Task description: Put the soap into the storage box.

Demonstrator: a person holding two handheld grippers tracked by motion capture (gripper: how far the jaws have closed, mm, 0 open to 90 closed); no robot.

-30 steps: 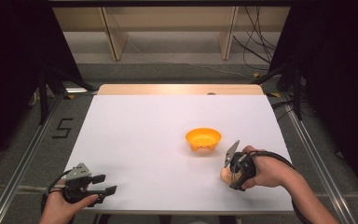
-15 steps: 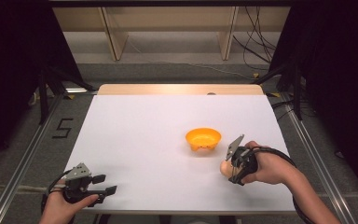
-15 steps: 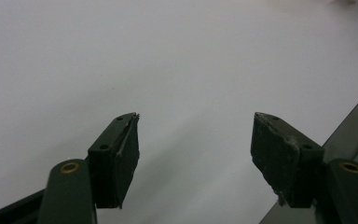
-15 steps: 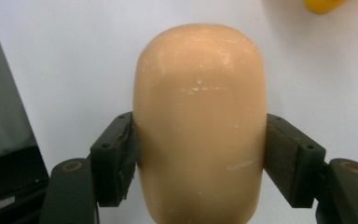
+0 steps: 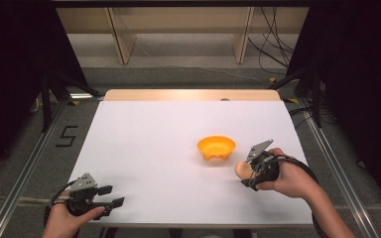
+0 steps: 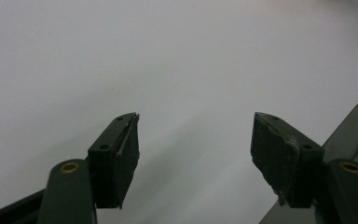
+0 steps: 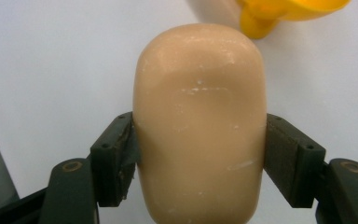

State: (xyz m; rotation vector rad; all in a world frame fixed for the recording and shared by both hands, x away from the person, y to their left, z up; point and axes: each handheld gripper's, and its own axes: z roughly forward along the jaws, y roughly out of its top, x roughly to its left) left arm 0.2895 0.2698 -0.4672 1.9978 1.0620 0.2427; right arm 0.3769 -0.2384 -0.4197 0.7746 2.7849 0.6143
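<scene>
While the right gripper (image 5: 248,171) pinches a smooth, rounded, peach-coloured egg (image 7: 200,126) between both pads, the left gripper (image 5: 110,196) rests with its jaws spread and nothing between them.

Glossy and faintly scuffed, the egg sits upright in the right gripper's grip, its sides pressed by the black, matte jaws; just beyond it, up and to the right in the right gripper view, stands a bright orange plastic bowl (image 5: 216,148) with small feet. Compared with a second ago, the right gripper and egg have edged slightly closer to the bowl, while the left gripper has kept its place. Beneath both lies a plain white table (image 5: 154,144), wood-edged at its far side, with grey floor, metal rails and pale shelving beyond.
</scene>
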